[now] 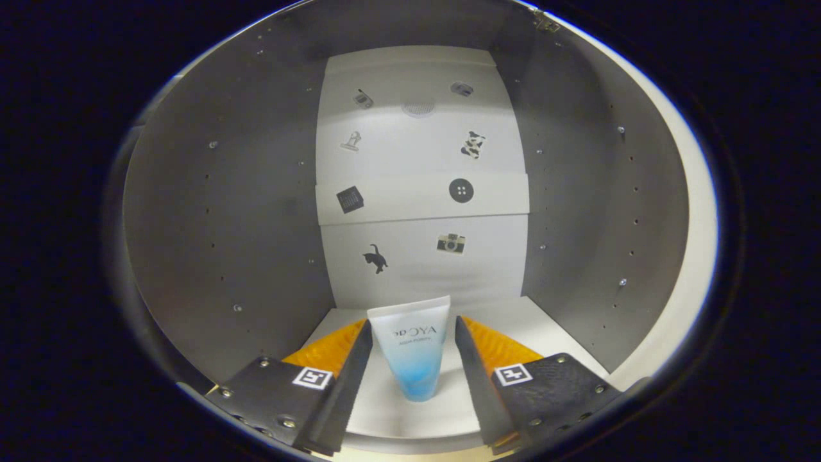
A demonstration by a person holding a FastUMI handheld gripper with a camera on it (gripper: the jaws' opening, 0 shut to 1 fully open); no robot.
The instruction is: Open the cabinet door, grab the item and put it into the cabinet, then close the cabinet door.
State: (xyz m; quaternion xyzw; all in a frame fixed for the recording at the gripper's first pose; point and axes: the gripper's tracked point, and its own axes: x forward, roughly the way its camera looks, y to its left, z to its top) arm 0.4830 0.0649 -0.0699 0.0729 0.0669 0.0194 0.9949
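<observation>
A white tube (414, 350) with a blue lower part stands upright on its cap on the white floor (545, 327) of the open cabinet. It stands between the fingers of my gripper (414, 321), which reaches into the cabinet. The fingers flank the tube's wide top end closely, with a thin gap showing on the right side and wider gaps lower down. Neither pad visibly presses on it. The cabinet's white back panel (420, 256) lies well beyond the tube.
Grey side walls (256, 212) with rows of small holes close in on the left and right. Small stickers dot the back panel. A metal hinge (545, 22) sits at the upper right, by the cabinet's white front edge (696, 256).
</observation>
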